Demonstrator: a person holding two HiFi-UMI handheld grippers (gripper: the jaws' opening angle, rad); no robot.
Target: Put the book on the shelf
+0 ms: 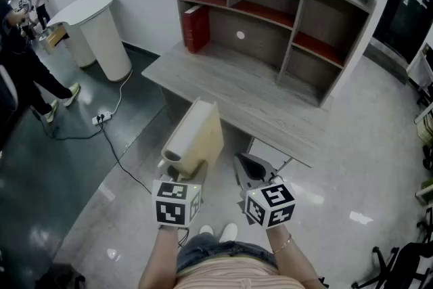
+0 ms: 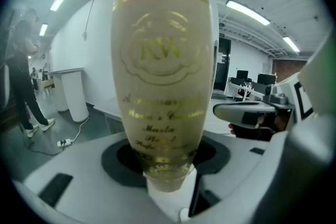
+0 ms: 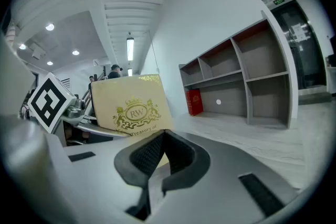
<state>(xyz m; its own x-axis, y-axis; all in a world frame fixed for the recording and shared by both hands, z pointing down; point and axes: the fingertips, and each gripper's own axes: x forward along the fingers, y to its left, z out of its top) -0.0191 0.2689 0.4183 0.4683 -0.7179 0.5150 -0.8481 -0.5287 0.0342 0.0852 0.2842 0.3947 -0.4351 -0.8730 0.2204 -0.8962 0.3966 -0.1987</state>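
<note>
Carrying step: grips the cream book upright in the left gripper, short of the desk, right gripper clenched on nothing; next probably needs a forward reach into a bare shelf compartment.

We stand before the desk, whose near edge lies just beyond our two grippers. On its far part sits the shelf unit, and a second book stands upright in that unit's lower left compartment, on the desk top. The book sits clamped between the left gripper's jaws, in front of the desk edge. The right gripper is just beside it on the right. Left of the desk stands a round pedestal table, with a power strip on the floor before it.
</note>
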